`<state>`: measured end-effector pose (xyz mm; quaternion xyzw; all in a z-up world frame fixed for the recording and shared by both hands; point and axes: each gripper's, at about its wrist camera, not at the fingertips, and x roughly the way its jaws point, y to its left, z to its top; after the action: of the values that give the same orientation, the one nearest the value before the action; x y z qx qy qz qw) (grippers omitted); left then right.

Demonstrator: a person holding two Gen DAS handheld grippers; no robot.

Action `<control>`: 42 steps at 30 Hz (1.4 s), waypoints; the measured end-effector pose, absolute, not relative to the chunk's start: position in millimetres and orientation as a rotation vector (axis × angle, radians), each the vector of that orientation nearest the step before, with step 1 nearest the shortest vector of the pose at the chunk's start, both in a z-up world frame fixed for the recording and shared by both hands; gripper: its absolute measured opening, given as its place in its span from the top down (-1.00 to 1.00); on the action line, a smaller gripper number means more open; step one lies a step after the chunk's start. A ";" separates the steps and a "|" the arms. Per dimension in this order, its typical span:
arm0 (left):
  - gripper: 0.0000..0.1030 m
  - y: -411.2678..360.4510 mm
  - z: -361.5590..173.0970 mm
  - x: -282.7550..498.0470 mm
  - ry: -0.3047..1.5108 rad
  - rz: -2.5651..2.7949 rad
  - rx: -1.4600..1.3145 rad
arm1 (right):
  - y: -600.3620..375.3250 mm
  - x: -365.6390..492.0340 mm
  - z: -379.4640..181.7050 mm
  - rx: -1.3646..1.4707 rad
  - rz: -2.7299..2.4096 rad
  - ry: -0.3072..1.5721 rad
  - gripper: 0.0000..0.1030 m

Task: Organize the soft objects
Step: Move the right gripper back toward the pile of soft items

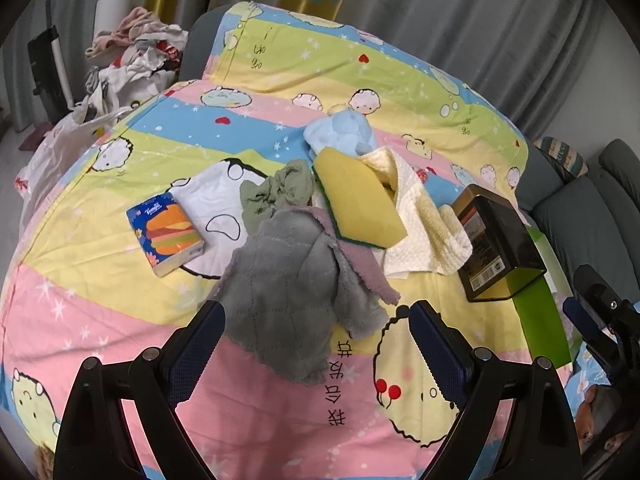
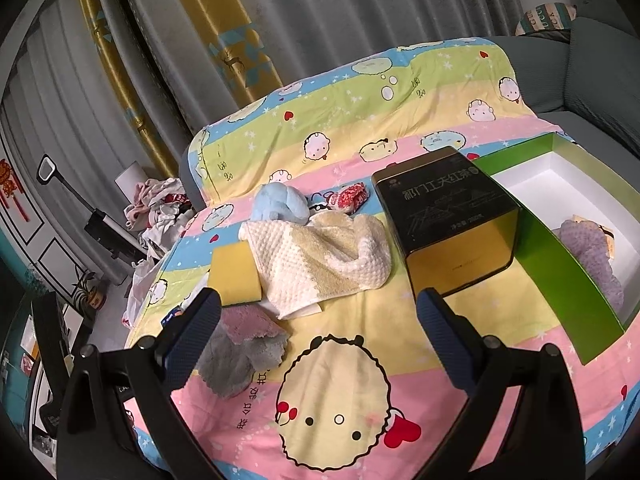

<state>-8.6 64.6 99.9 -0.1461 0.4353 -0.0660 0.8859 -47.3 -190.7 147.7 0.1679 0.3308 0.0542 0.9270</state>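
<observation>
The left tongs (image 1: 316, 344) are being held wide open and empty, angled down over a crumpled grey cloth (image 1: 288, 292) lying between their tips. The right tongs (image 2: 318, 332) are likewise being held wide and empty over bare bedsheet (image 2: 360, 308), beside the green box (image 2: 568, 264).

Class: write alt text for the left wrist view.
An open left hand-held gripper hovers over a grey cloth on a cartoon-print bedsheet. Behind lie a yellow sponge, cream towel, tissue pack and dark tin.
</observation>
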 end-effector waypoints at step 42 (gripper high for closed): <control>-0.81 66.8 67.0 8.4 1.047 -0.101 -0.354 | -140.4 1.5 108.8 0.419 0.365 0.919 -0.86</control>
<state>8.4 66.8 67.0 -0.1679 0.4971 -0.0479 0.8500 1.5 -140.4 108.8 0.1996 0.4379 0.1740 0.8591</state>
